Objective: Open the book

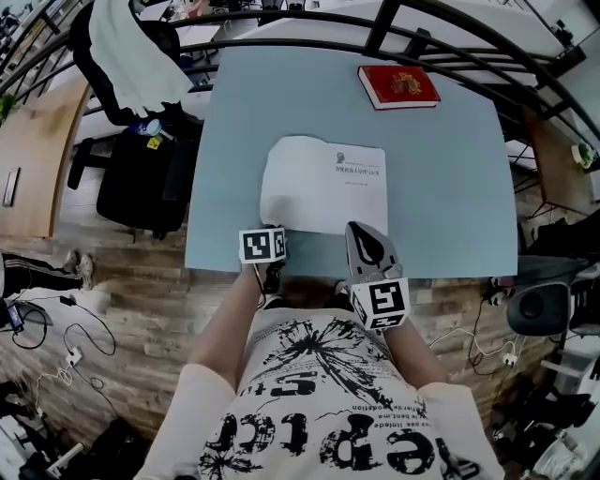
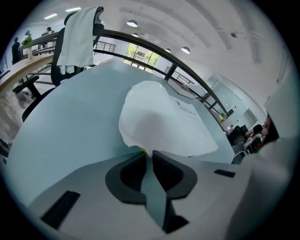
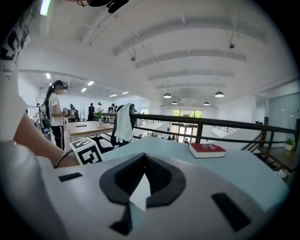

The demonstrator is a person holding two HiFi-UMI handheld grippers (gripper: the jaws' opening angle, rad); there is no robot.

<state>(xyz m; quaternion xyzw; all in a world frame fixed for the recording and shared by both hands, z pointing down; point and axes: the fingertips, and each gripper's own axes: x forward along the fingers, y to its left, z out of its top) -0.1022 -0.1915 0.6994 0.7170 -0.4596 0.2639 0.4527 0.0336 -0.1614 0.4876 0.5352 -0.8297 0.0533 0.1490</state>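
Note:
A book point(image 1: 323, 183) lies open on the light blue table point(image 1: 450, 187), white pages up, with print on its right page. In the left gripper view its left leaf point(image 2: 154, 117) bulges upward. My left gripper point(image 1: 272, 230) points down at the book's near left corner. Its jaws point(image 2: 147, 152) stand a narrow slit apart, and the leaf's corner ends just beyond their tips, not pinched. My right gripper point(image 1: 354, 228) hovers over the near edge of the right page. It is shut point(image 3: 144, 155), its tips meeting with nothing between them.
A closed red book point(image 1: 398, 85) lies at the table's far right corner point(image 3: 207, 150). A black chair draped with white cloth point(image 1: 131, 56) stands to the left. A dark railing point(image 1: 375, 23) runs behind the table. Cables lie on the wooden floor.

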